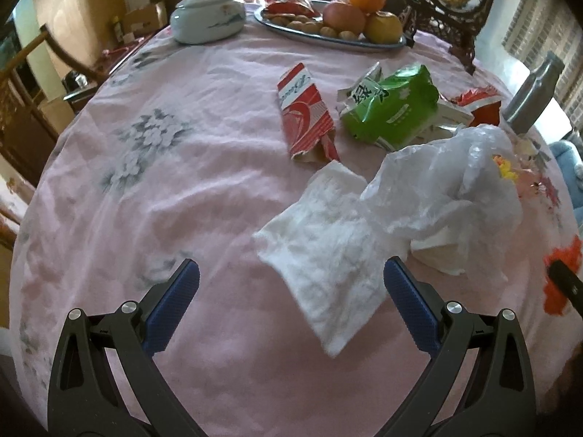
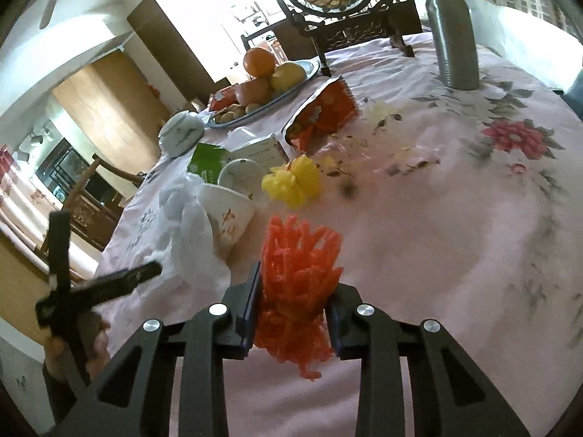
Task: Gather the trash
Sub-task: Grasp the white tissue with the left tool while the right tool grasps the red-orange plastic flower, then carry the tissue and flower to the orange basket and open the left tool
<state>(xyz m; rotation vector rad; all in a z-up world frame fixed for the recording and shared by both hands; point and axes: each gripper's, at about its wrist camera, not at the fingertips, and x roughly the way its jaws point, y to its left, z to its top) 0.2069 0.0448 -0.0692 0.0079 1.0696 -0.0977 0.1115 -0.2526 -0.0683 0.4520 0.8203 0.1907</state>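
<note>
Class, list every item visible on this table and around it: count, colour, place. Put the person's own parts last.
orange mesh net: one, orange, between right tongs pads
yellow mesh net: one, yellow, mid-table
paper napkin: one, white, ahead of left tongs
plastic bag: one, clear white, beside napkin
green packet: one, green, mid-table
red carton: one, red-white, left of packet
fruit tray: one, silver, far side
lidded bowl: one, pale
metal bottle: one, grey
left tongs: open
right tongs: gripping net

Left tool (image 1: 291, 284) jaws spread wide, angled down. Right tool (image 2: 293, 302) jaws clamped on held item.
</note>
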